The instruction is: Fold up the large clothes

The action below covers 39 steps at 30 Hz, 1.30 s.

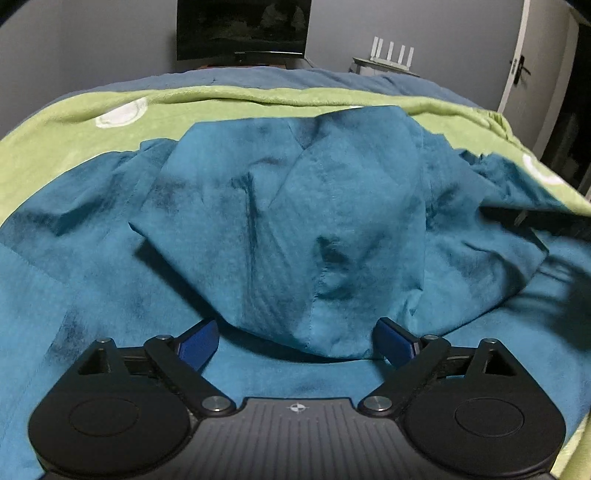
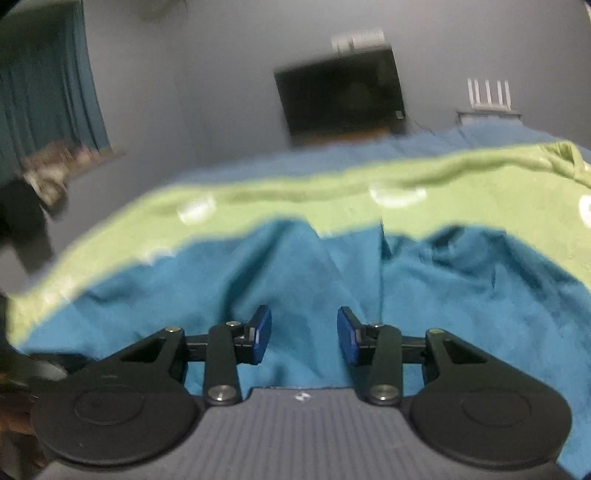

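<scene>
Left wrist view shows a big teal garment (image 1: 280,229) lying on a green blanket (image 1: 66,122). The blanket has white rings on it and lies over a blue bed cover (image 1: 258,75). A folded flap of the garment hangs over the rest of it, and its low edge sits between the blue pads (image 1: 195,341) of the left gripper (image 1: 295,341). That claw is spread wide, and the pads do not press on the cloth. Behind the blanket stands a dark screen (image 1: 242,27), and to the right of the screen is a white router (image 1: 391,51) with thin sticks on top. A door (image 1: 517,66) is at the far right.

Right wrist view is blurry. It shows the same teal garment (image 2: 295,266) spread on the blanket (image 2: 461,192). The right gripper (image 2: 304,336) is part way open over the cloth, and nothing is pinched between its pads. A teal curtain (image 2: 48,81) hangs far to the left of the blanket.
</scene>
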Available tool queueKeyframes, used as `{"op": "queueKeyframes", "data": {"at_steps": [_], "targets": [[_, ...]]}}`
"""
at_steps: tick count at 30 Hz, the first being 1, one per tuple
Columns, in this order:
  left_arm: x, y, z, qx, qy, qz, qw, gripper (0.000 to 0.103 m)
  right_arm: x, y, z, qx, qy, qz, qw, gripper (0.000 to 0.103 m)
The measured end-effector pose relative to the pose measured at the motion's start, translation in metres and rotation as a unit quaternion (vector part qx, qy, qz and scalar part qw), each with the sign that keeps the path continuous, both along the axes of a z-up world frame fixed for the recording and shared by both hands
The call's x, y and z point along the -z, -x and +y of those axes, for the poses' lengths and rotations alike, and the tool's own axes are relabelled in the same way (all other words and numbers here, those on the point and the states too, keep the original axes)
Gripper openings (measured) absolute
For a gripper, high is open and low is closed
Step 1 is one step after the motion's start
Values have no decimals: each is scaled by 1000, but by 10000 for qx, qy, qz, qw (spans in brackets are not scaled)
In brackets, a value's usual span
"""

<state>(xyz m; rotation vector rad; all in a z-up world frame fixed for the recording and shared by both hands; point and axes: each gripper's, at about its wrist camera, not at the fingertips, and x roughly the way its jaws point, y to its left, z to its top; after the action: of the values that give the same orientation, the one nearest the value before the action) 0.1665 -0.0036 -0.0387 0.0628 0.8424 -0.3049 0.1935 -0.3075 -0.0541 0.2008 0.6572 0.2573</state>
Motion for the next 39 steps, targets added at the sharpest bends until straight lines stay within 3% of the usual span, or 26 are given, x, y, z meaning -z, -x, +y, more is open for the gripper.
{"op": "queueKeyframes", "data": {"at_steps": [2,7,10,11,12,14,19,24,27,31,39], "targets": [[5,0,-2,21,-85,23,10000,94,16,-9,0,25,-16,270,9996,39],[7,0,-4,17,-131,28,9999,96,22,-10,-15,27,-444,286,9986,39],[0,7,2,-4,57,-87,9999,96,14,3,-32,96,-778,166,9968,39],[-5,10,7,-10,197,-149,9997,96,11,10,-38,195,-855,109,9961,42],[-12,12,11,-51,331,-213,9992,96,6,15,-46,366,-886,45,9954,52],[-26,18,27,-261,534,-374,9975,96,-8,27,-64,775,-863,-119,9932,62],[-58,33,84,-1170,870,-633,9873,97,-30,50,-112,1420,-944,-241,9851,62],[-83,35,141,-1737,893,-753,9778,97,-38,67,-153,1874,-1052,-185,9765,63],[-92,30,162,-1933,738,-800,9751,97,-39,61,-159,2012,-940,-260,9747,64],[-93,17,177,-2080,839,-734,9718,97,-37,44,-160,1966,-800,-166,9771,64],[-78,-29,167,-2427,883,-570,9644,97,-23,-3,-161,1918,-539,-205,9797,67]]}}
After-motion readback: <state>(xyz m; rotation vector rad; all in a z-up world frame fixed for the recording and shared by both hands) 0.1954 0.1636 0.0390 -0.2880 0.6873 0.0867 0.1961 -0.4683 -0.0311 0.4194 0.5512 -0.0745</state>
